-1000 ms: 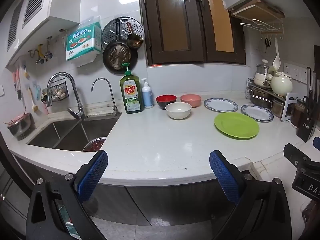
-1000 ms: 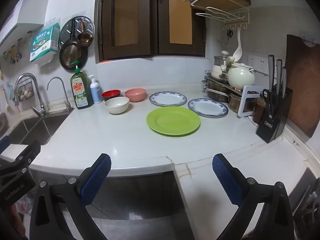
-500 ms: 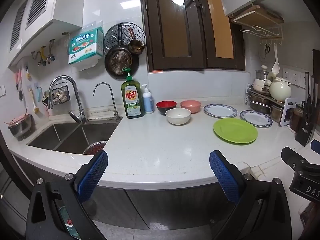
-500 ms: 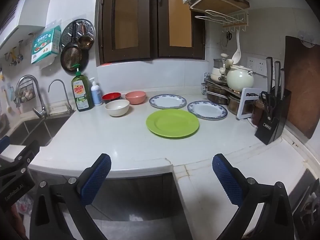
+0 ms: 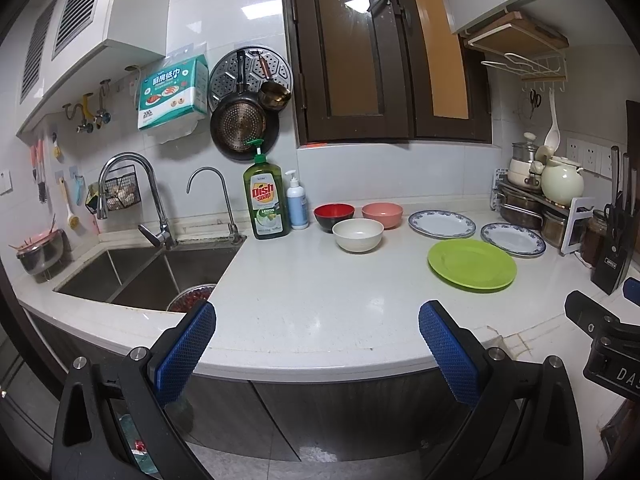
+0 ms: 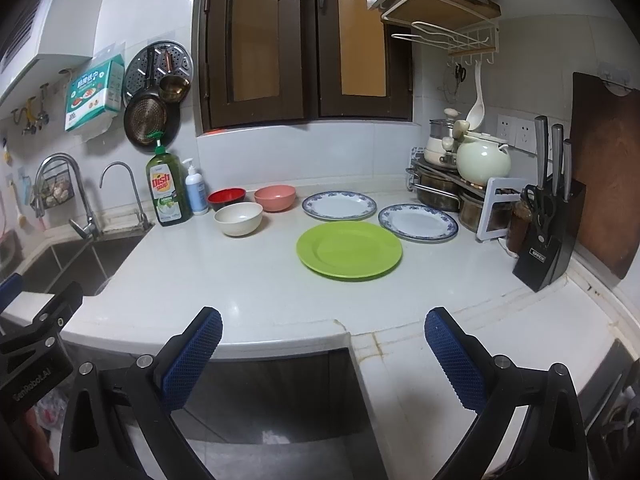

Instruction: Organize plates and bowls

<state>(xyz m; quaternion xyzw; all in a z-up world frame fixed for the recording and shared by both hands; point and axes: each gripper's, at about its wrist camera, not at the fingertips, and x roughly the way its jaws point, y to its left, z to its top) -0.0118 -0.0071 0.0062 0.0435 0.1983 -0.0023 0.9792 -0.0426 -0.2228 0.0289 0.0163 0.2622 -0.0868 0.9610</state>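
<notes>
On the white counter stand a white bowl point(image 5: 358, 234), a red bowl point(image 5: 333, 216) and a pink bowl point(image 5: 382, 214), each on its own. To their right lie a green plate point(image 5: 472, 264) and two blue-rimmed plates point(image 5: 441, 224) point(image 5: 513, 239). The same pieces show in the right wrist view: white bowl point(image 6: 238, 218), red bowl point(image 6: 226, 197), pink bowl point(image 6: 275, 197), green plate point(image 6: 349, 249), blue-rimmed plates point(image 6: 339, 205) point(image 6: 417, 222). My left gripper point(image 5: 316, 340) and right gripper point(image 6: 322, 344) are open and empty, held off the counter's front edge, far from the dishes.
A double sink point(image 5: 136, 268) with two taps lies left. A dish soap bottle point(image 5: 266, 200) and pump bottle point(image 5: 297, 206) stand beside the bowls. A pot rack point(image 6: 452, 188) and knife block point(image 6: 548, 236) fill the right corner. Pans hang on the wall.
Both grippers have tilted up slightly, so the counter and dishes sit a little lower in both views. Nothing on the counter has moved.
</notes>
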